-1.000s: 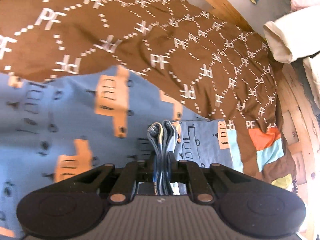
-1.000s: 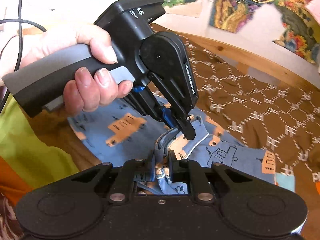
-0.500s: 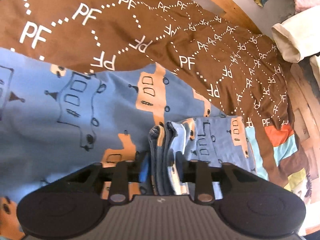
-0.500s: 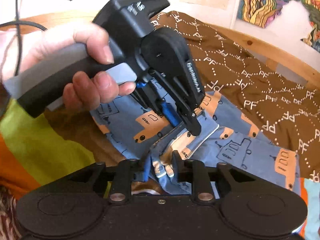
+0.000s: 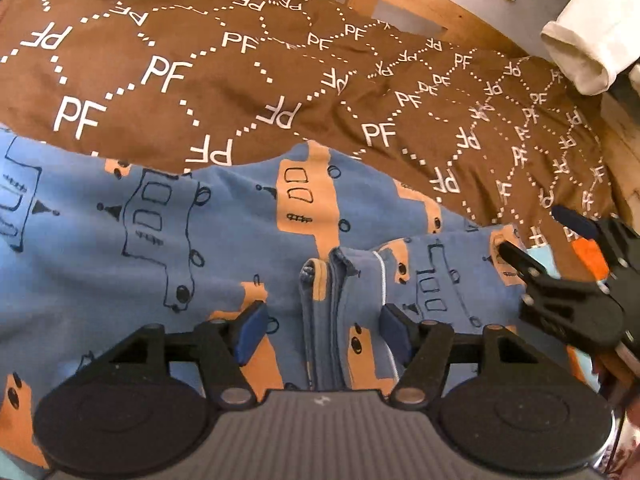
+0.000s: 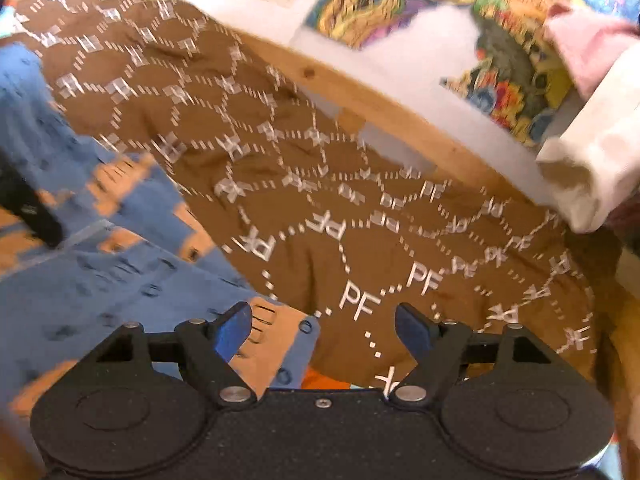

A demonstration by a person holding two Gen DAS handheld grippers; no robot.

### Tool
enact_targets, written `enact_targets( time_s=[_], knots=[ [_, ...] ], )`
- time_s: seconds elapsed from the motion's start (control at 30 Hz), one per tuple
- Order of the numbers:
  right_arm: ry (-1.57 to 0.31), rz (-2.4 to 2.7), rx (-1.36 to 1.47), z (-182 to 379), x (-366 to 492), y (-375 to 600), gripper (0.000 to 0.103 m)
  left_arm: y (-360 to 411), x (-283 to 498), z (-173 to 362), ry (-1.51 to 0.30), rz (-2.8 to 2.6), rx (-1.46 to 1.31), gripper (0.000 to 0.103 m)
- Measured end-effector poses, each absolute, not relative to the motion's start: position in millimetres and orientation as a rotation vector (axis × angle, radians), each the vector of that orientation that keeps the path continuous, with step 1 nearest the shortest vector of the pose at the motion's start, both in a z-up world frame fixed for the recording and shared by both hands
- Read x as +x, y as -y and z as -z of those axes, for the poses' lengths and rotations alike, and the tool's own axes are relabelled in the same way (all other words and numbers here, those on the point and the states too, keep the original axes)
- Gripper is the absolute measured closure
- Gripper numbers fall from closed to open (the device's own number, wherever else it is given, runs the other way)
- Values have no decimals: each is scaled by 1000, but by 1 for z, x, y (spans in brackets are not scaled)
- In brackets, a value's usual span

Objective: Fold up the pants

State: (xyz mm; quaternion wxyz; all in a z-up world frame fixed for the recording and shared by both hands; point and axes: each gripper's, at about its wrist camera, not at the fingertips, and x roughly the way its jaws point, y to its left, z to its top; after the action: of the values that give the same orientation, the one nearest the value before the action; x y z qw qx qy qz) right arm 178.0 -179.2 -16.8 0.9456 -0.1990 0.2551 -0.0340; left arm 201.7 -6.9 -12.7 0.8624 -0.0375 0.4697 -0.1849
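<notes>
1. The pants [image 5: 168,240] lie flat on the brown bedspread [image 5: 280,80] of the bed, folded over, long axis running left to right.
2. The left hand-held gripper [image 5: 320,324] stands wide, its bunched hem edge [image 5: 320,288] loose between the jaws.
3. The right hand-held gripper [image 6: 324,328], also wide and empty, hovers over the pants' right-hand corner [image 6: 280,340].
4. Judging by this, the left one is nearer the fabric's middle.

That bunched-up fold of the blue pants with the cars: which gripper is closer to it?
Left. The left gripper is open with the bunched fold lying between its fingers. The right gripper, also open, sits off past the pants edge, over the brown blanket.
</notes>
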Motion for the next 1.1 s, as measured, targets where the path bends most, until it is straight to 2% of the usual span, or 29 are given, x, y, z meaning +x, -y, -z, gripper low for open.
enact_targets(
  time_s=[0.03, 0.17, 0.3, 0.37, 0.43, 0.53, 0.67, 0.77, 0.83, 1.1],
  knots=[
    [-550, 80, -406, 24, 188, 184, 22, 9, 199, 13, -978, 381, -48, 38],
    [-581, 140, -378, 34, 192, 200, 10, 20, 190, 13, -953, 366, 56, 39],
    [-573, 205, -349, 17, 175, 204, 10, 14, 187, 6, -985, 352, 38, 38],
    [-544, 173, -321, 5, 154, 197, 7, 6, 179, -1, -1004, 339, 16, 31],
    [-525, 150, -312, -2, 132, 184, 3, -3, 166, -4, -1001, 318, -10, 17],
    [-536, 117, -313, -1, 109, 165, 1, -7, 147, 4, -1011, 279, 17, 15],
    [-633, 127, -332, 23, 101, 153, 1, -1, 135, 2, -990, 265, 74, 15],
    [-609, 135, -266, 14, 100, 159, 1, -9, 132, -9, -1012, 255, 25, 12],
    [-567, 124, -268, 4, 102, 158, 1, -25, 124, -18, -1008, 244, -24, 7],
    [-527, -161, -204, -16, 153, 120, 1, -100, 99, -58, -844, 60, -90, 7]
  ],
)
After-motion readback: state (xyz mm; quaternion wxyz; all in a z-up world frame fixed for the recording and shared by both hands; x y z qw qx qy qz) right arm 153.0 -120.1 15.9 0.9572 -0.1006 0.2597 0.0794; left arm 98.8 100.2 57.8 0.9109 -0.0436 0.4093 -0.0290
